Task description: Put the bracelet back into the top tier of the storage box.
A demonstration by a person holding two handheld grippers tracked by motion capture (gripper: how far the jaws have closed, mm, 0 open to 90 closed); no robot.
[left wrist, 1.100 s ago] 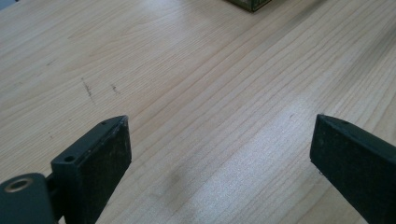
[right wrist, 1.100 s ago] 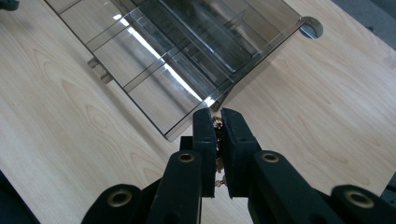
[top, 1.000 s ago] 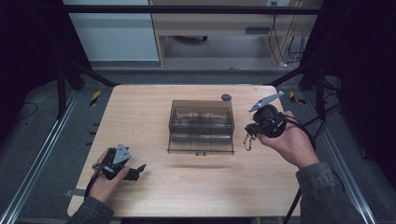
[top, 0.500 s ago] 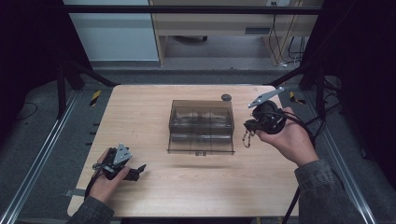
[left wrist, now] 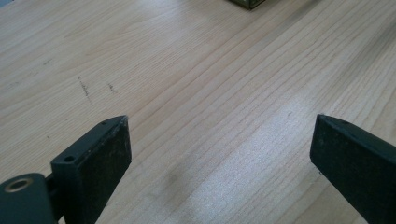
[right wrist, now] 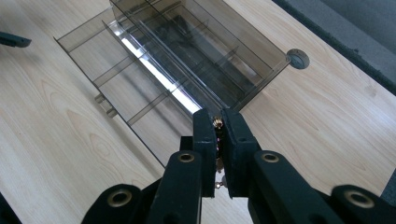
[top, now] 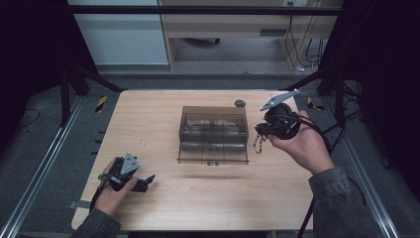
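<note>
A smoky clear plastic organiser box (top: 214, 130) with an open, divided drawer (top: 213, 152) stands mid-table; its drawer shows as (right wrist: 140, 88) in the right gripper view. Just right of the box, my right gripper (top: 258, 130) is held above the table, shut on a small beaded chain (top: 257, 144) that dangles below it. The chain's top peeks between the closed jaws (right wrist: 217, 122). My left gripper (top: 147, 181) rests at the front left of the table, open, with bare wood between its fingers (left wrist: 93, 154).
A small dark round disc (top: 240, 103) lies on the table behind the box, seen also as the disc (right wrist: 298, 59). The wooden table (top: 148, 119) has dark floor and metal rails on both sides.
My right gripper with the chain has shifted slightly toward the far side and to the left, closer to the box. The left gripper has stayed put.
</note>
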